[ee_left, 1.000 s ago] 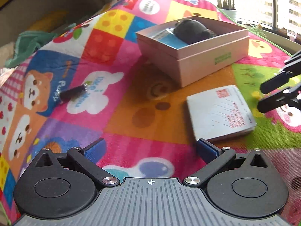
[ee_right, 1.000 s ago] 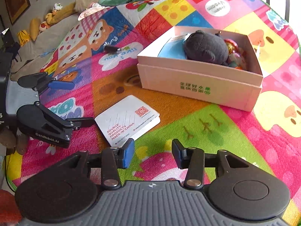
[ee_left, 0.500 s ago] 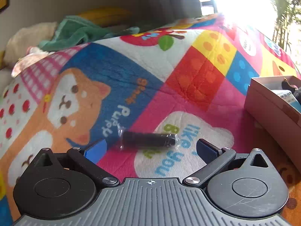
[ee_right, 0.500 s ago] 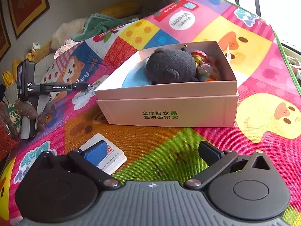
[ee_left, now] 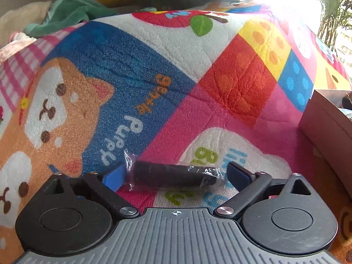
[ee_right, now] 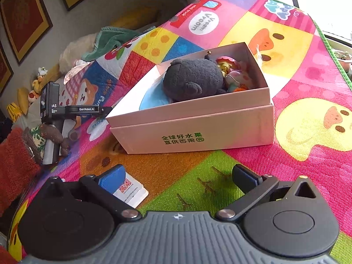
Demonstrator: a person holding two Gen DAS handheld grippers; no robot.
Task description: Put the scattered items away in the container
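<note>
Between closing left gripper (ee_left: 176, 176) jaws, plastic-wrapped black cylinder (ee_left: 173, 176), woven mat (ee_left: 198, 88)

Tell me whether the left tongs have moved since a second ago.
Yes. The left tongs moved away from the pink box, now closing around the wrapped black tube.

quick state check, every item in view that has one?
left gripper: jaws closing around the black tube, not yet clamped
black tube: in clear wrap, lying flat on mat
right gripper: jaws wide open, empty
box: open, plush toy inside
white card pack: flat on mat, outside box
</note>
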